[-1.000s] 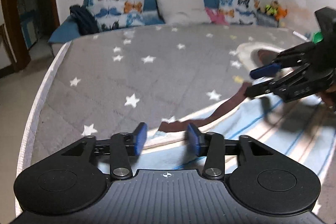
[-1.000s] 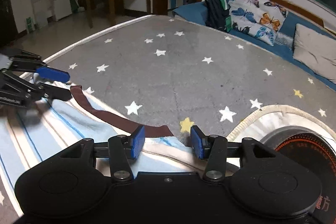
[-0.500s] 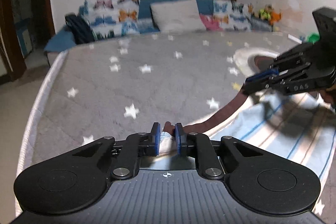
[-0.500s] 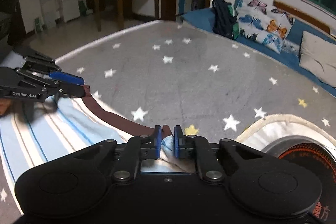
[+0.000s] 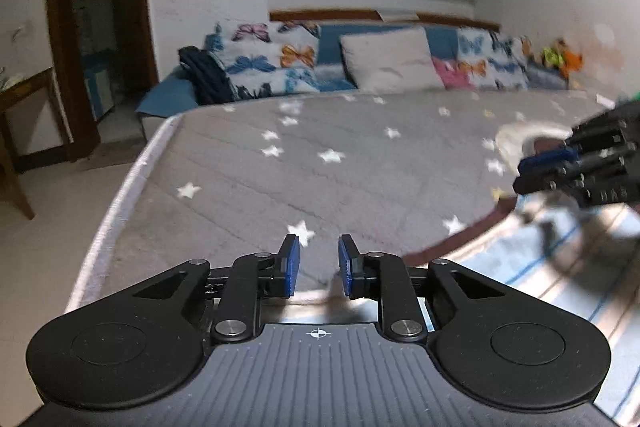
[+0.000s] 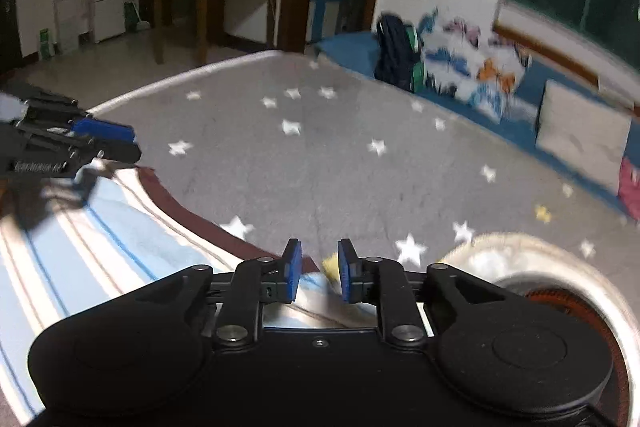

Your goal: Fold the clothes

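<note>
Left wrist view has the left gripper parted and holding nothing above the near-left corner of the striped garment on the bed, while the right gripper, likewise released, hovers over its brown-edged right corner.

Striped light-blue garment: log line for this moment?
left hand-held gripper open | right hand-held gripper open | striped light-blue garment flat on grey star-patterned mattress

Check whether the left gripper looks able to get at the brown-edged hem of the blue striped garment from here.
Probably yes: the left gripper is open just above the blue striped garment on the grey star-patterned mattress, with nothing between; the right gripper sits off to the side.
</note>
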